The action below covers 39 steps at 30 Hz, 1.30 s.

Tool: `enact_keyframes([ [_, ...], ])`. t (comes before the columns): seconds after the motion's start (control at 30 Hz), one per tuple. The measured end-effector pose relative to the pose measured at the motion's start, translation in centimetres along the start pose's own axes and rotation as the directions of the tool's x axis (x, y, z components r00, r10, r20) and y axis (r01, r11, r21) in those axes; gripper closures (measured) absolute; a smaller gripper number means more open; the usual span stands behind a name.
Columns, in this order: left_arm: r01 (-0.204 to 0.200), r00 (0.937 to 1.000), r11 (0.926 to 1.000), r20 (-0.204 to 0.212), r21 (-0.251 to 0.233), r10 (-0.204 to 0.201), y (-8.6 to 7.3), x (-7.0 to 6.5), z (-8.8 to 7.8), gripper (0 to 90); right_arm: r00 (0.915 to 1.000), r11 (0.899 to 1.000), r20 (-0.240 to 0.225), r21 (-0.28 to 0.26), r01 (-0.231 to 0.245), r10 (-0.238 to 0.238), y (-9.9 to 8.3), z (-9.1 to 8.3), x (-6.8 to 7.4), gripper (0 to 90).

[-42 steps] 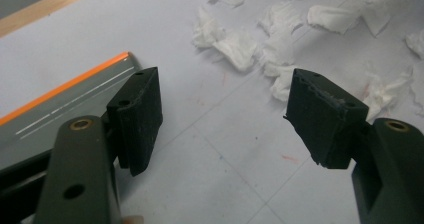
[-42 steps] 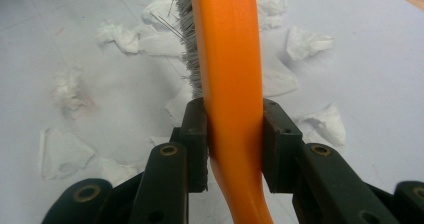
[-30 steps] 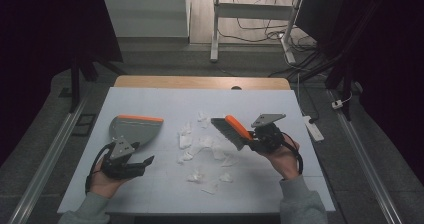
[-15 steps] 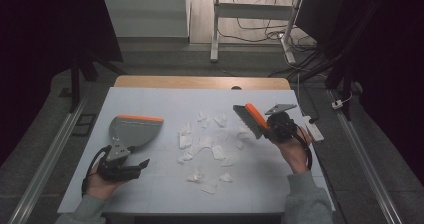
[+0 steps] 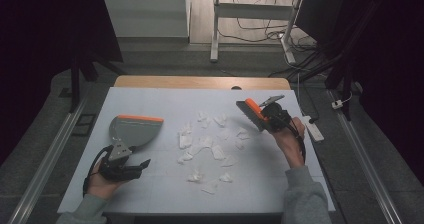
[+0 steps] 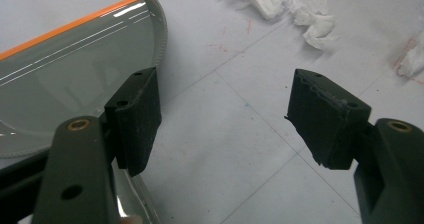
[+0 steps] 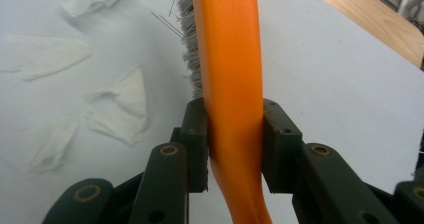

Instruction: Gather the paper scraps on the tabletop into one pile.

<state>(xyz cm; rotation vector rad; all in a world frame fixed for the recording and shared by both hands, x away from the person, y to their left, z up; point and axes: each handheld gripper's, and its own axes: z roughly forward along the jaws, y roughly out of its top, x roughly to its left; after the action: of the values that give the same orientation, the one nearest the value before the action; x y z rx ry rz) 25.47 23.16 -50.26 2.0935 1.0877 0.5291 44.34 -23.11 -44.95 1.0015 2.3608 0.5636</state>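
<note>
Dark floor and trailing cables surround a pale grey table (image 5: pixel 150 99), where torn white paper scraps (image 5: pixel 207 146) lie scattered across the middle. At the right side of the spread, the right gripper (image 7: pixel 234 144) has its jaws clamped on the orange handle of a brush (image 5: pixel 251 113), whose grey bristles point down toward the scraps from just past their right edge. Over at the left, the dustpan (image 5: pixel 134 129) – grey, with an orange lip – rests flat on the table, well apart from the nearest scraps. The left gripper (image 6: pixel 222 119) sits just behind it with its jaws spread wide and nothing between them; in the left gripper view one jaw stands beside the pan's clear rim. Judging by how things lie, the sweeping has barely begun – no scraps are gathered into a pile and none sit in the pan. What seems left is taking hold of the pan, brushing the paper leftward and collecting it.
</note>
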Motion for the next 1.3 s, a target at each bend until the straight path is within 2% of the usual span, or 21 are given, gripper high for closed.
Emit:
enact_keyframes([
  [0.1, 0.002, 1.0, 1.0, -0.004, 0.0, -0.002, 0.0, 0.0, 0.0, 30.2, 0.9998, 1.0, 0.007, 0.019, 0.017, -0.017, 0.4, 0.7, 0.1, 68.3],
  [0.27, -0.006, 1.0, 1.0, -0.003, 0.005, 0.006, 0.0, -0.1, 0.0, 30.2, 0.9985, 0.998, -0.035, 0.037, 0.043, -0.041, 0.9, 1.3, 0.9, 68.3],
  [0.4, -0.009, 1.0, 0.9999, -0.001, 0.006, 0.009, 0.0, -0.1, 0.0, 30.3, 0.9949, 0.997, -0.078, 0.049, 0.068, -0.064, 1.3, 1.3, 2.2, 68.4],
  [0.63, -0.006, 1.0, 1.0, -0.004, 0.005, 0.006, 0.0, 0.0, -0.2, 30.3, 0.9865, 0.991, -0.118, 0.06, 0.121, -0.113, 1.9, 1.0, 4.3, 69.8],
  [0.73, -0.008, 1.0, 0.9999, 0.003, 0.009, 0.008, -0.1, -0.1, -0.2, 30.3, 0.9834, 0.987, -0.119, 0.063, 0.145, -0.137, 1.9, 0.8, 5.3, 69.9],
  [0.9, -0.01, 0.9999, 0.9997, 0.008, 0.025, 0.009, -0.3, 0.0, -0.2, 30.3, 0.9693, 0.985, -0.189, 0.039, 0.168, -0.157, 2.1, 0.4, 6.3, 70.0],
  [1.03, -0.011, 0.9999, 0.9996, 0.008, 0.025, 0.011, -0.4, -0.1, -0.3, 30.3, 0.9473, 0.984, -0.276, 0.021, 0.176, -0.163, 2.3, 0.0, 7.0, 70.0],
  [1.13, -0.01, 0.9999, 0.9996, 0.009, 0.025, 0.009, -0.5, 0.0, -0.3, 30.3, 0.9315, 0.988, -0.331, -0.005, 0.157, -0.15, 2.4, -0.4, 7.1, 69.9],
  [1.17, -0.009, 0.9999, 0.9996, 0.009, 0.025, 0.009, -0.5, 0.0, -0.3, 30.3, 0.9312, 0.988, -0.332, -0.023, 0.151, -0.15, 2.5, -0.6, 6.9, 69.9],
  [1.3, -0.01, 0.9999, 0.9996, 0.007, 0.026, 0.01, -0.7, 0.1, -0.4, 30.2, 0.9485, 0.993, -0.299, -0.083, 0.084, -0.106, 2.4, -1.6, 5.5, 69.8],
])
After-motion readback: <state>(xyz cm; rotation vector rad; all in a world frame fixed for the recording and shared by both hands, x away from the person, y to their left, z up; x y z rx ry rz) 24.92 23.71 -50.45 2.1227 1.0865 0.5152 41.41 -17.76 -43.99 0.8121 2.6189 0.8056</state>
